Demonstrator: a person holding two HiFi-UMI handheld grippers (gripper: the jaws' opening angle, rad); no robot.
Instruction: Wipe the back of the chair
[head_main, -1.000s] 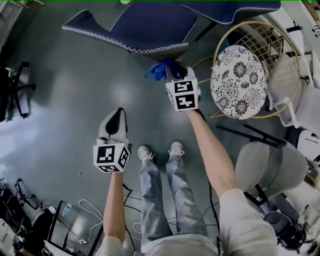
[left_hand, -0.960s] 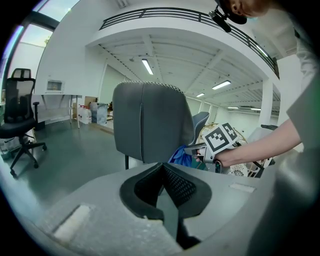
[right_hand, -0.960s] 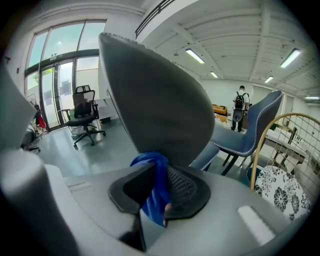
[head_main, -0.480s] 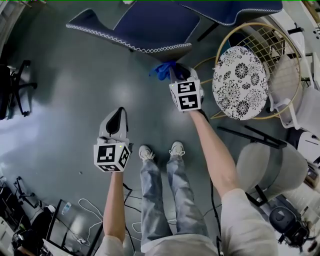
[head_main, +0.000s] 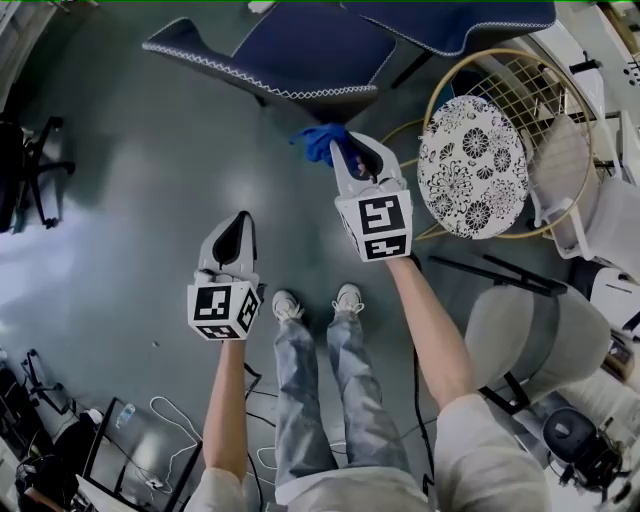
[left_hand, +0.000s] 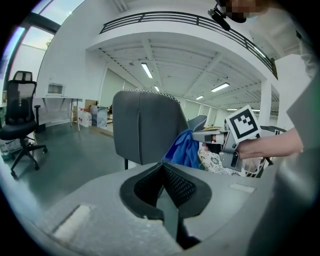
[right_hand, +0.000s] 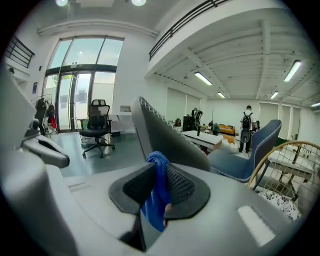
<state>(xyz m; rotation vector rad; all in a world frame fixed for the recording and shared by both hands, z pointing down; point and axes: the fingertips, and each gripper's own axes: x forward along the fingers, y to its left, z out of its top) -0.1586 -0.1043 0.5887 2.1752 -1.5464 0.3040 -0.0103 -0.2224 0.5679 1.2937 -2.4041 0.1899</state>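
The blue chair (head_main: 300, 50) stands ahead of me, its back's stitched edge (head_main: 270, 88) facing me. My right gripper (head_main: 352, 150) is shut on a blue cloth (head_main: 320, 140), which hangs just short of that edge. In the right gripper view the cloth (right_hand: 156, 195) is pinched between the pads, with the grey chair back (right_hand: 165, 137) rising right behind it. My left gripper (head_main: 238, 222) hangs lower left, shut on nothing. The left gripper view shows the chair back (left_hand: 145, 127), the cloth (left_hand: 182, 150) at its right side and the right gripper (left_hand: 220, 140).
A gold wire chair (head_main: 510, 75) with a floral cushion (head_main: 470, 165) stands right of the blue chair. A grey chair (head_main: 540, 335) is at the lower right, a black office chair (head_main: 30, 175) far left. Cables (head_main: 170, 415) lie on the floor near my feet (head_main: 315, 300).
My right gripper has drawn back toward me with the cloth, coming out from under the chair's edge. The left gripper has stayed put.
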